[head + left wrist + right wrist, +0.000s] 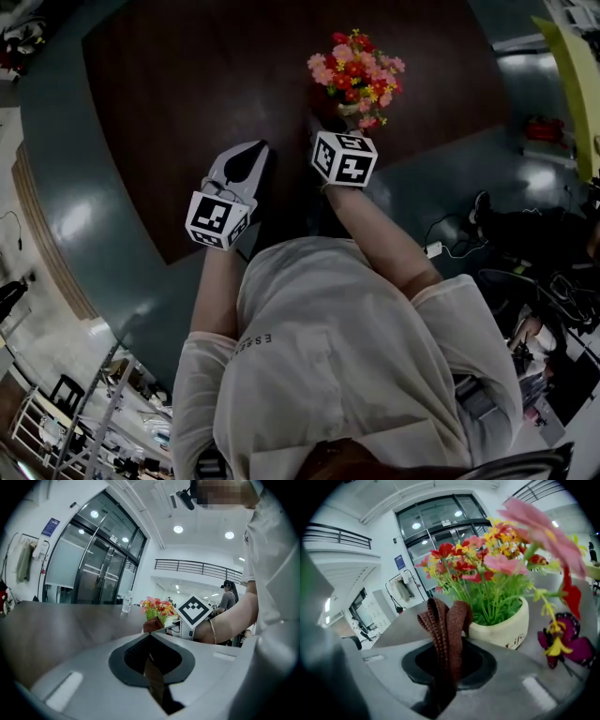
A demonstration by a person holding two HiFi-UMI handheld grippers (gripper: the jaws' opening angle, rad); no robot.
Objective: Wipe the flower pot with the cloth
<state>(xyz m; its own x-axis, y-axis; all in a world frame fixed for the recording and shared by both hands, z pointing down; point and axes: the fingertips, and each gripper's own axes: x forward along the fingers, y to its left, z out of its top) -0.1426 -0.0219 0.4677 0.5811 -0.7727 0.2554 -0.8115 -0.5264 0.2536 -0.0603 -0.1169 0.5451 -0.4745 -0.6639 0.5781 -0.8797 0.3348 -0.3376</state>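
A cream flower pot (pixel 502 626) holding red, pink and yellow flowers (pixel 356 66) stands on the dark wooden table (pixel 187 84). My right gripper (pixel 449 644) is shut on a brown ribbed cloth (pixel 446 620), whose folded end sticks up just in front of the pot's left side. In the head view the right gripper's marker cube (pixel 344 157) sits directly below the pot (pixel 349 111). My left gripper (pixel 151 635) is shut with nothing in it and hovers over the table to the left of the pot. From there the flowers (pixel 157 607) and the right gripper's cube (pixel 194 611) show ahead.
A clear water bottle (pixel 126 603) stands on the table beyond the flowers. A purple bloom (pixel 565 644) hangs low to the right of the pot. The table's curved edge (pixel 141 234) borders a teal floor. Glass doors and a standing person (pixel 228 599) are in the background.
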